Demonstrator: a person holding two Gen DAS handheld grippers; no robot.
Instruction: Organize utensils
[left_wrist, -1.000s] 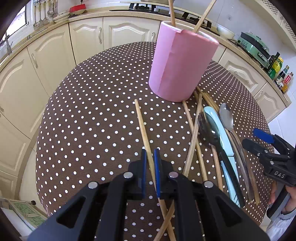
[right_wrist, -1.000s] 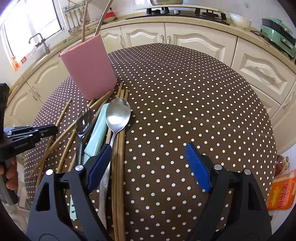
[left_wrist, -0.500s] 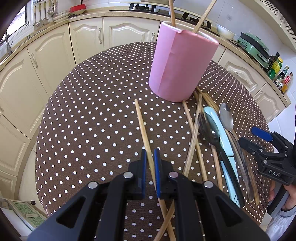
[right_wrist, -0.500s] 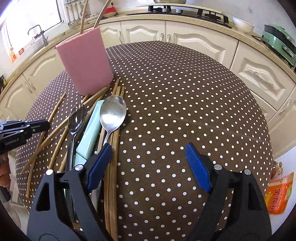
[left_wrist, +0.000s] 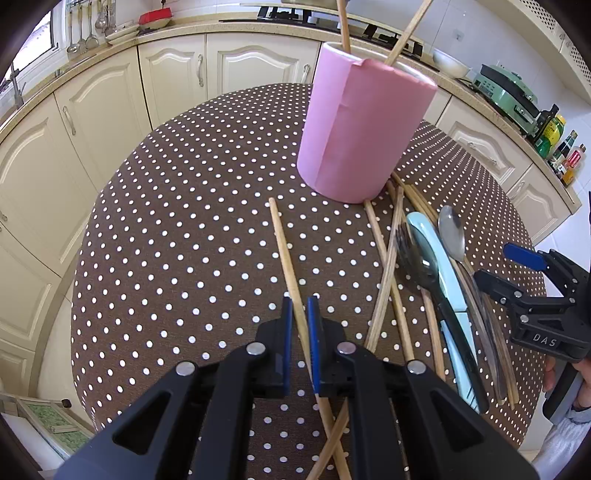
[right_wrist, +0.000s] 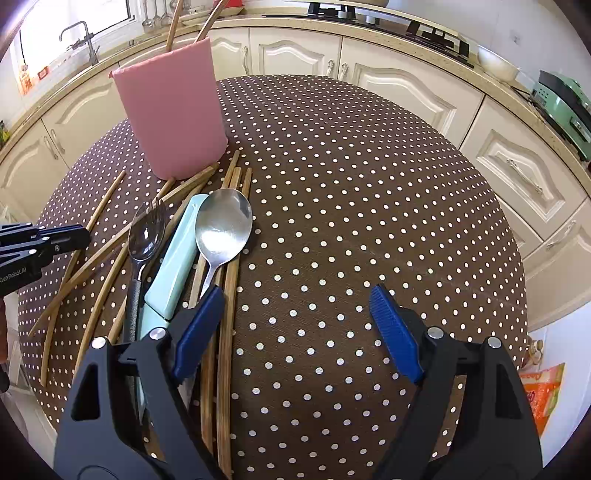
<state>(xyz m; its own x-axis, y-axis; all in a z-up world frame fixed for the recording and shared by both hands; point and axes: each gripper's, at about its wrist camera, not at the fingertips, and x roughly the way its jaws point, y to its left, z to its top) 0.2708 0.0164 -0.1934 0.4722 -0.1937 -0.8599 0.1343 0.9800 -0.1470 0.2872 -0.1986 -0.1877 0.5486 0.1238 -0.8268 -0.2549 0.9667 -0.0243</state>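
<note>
Left gripper (left_wrist: 300, 325): black plastic frame with blue ribbed pads, the fingers pinched narrow on a single wooden chopstick (left_wrist: 286, 258) that runs from between the pads toward 12 o'clock.
Right gripper (right_wrist: 297, 321): same build, fingers spread wide with nothing between them, hanging over bare cloth; its left pad (right_wrist: 201, 325) overlaps the ends of the utensil pile in the picture.
Table (right_wrist: 351, 177): round, covered in brown woven cloth with white polka dots.
Pink holder (left_wrist: 364, 125): a matte cylinder with a seam down its side, upright at 12 o'clock of the pile, with 2 chopsticks leaning out of the top.
Loose utensils: a shiny steel spoon (right_wrist: 223, 225), a pale green ceramic-looking spoon (right_wrist: 177, 258) and a dark-handled spork (right_wrist: 146, 236) lie side by side, bowls toward the holder, on top of several thin bamboo chopsticks (right_wrist: 225, 325) (some crossing, exact count unclear).
Surroundings: cream panelled cabinets (left_wrist: 173, 74) ring the table; a green appliance (left_wrist: 506, 92) and bottles (left_wrist: 561, 151) sit on the counter at 2 o'clock.
Left view only: the held chopstick inside the pads, and the right gripper side-on at 3 o'clock with a hand behind it.
Right view only: the window, the tap (right_wrist: 79, 37) and an orange packet (right_wrist: 541, 395) on the floor at 4 o'clock.
</note>
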